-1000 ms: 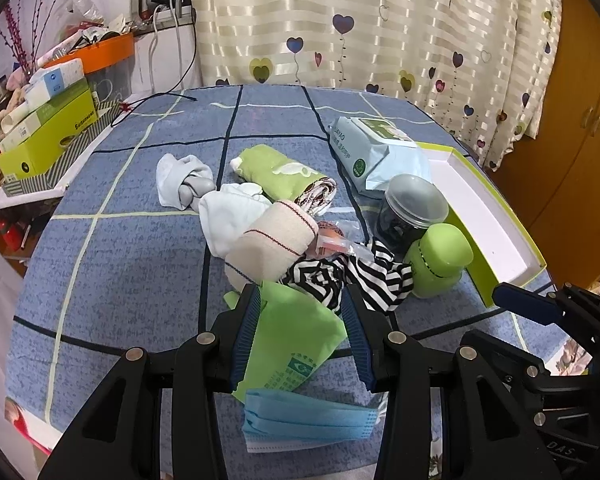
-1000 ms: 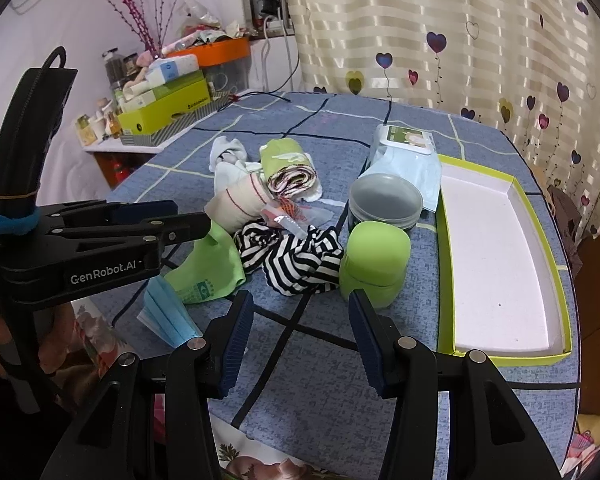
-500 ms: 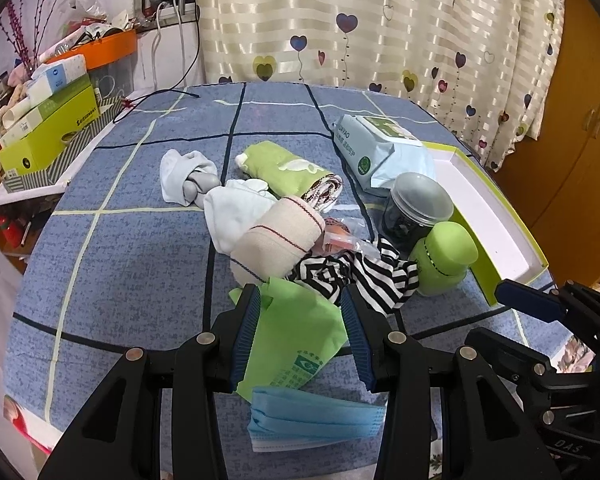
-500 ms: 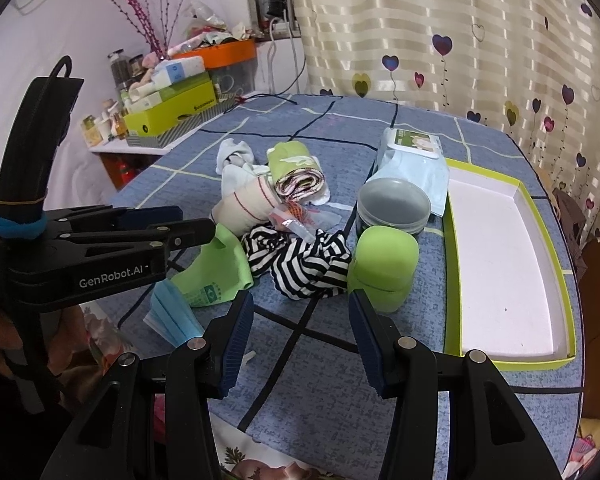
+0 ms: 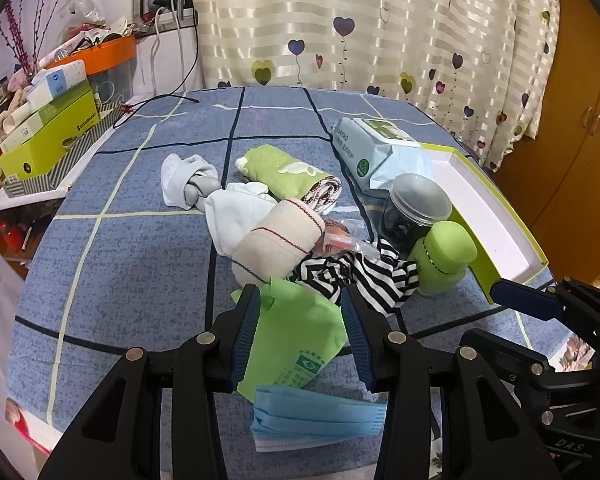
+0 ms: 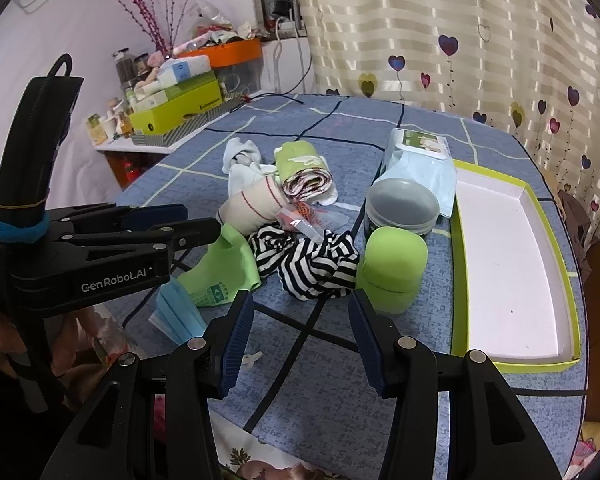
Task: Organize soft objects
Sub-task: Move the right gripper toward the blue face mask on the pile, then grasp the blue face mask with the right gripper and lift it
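Your left tool (image 5: 300,300) hangs wide over the green bag (image 5: 296,332), blue face mask (image 5: 316,416) nearest you. Your right tool (image 6: 300,304) gapes empty before the striped cloth (image 6: 312,260); the white tray (image 6: 508,264) lies far right on the counter (image 5: 140,256).

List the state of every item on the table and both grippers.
Left gripper: open, over the green bag.
Right gripper: open, empty.
Tray: empty.
Jar: lidded, upright.
Green bottle: capped, upright.
Wipes pack: closed, lying flat.
Striped cloth: crumpled.
Green towel: rolled.
Bandage: rolled.
Mask: flat.
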Available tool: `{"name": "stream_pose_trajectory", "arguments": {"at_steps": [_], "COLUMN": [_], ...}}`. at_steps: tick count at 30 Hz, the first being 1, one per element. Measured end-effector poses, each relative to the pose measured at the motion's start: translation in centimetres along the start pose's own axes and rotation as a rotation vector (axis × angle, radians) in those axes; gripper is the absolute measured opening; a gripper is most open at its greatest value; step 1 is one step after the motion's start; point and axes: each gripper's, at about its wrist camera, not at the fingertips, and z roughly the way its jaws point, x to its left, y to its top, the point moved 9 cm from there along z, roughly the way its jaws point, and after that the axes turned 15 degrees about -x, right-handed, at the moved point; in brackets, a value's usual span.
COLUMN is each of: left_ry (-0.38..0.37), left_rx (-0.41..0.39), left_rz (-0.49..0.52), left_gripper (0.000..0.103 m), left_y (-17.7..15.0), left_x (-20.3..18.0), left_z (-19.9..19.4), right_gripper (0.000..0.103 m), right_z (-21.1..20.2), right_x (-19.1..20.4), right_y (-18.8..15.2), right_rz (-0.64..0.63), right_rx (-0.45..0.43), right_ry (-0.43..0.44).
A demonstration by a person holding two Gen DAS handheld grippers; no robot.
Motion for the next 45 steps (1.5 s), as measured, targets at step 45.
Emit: {"name": "stream_pose_trajectory", "arguments": {"at_steps": [45], "left_ry": [-0.005], "left_rx": [0.006], "left_rz": [-0.031], "left_gripper": [0.044], "left_y": [-0.6], "left_x": [1.5], "left_z": [-0.2], "right_gripper": [0.061], "right_z": [0.4], "right_x": [2.0], "right_y": [0.3], "right_rz": [-0.018], "right_rx": [-0.016], "right_ry": [0.071]}}
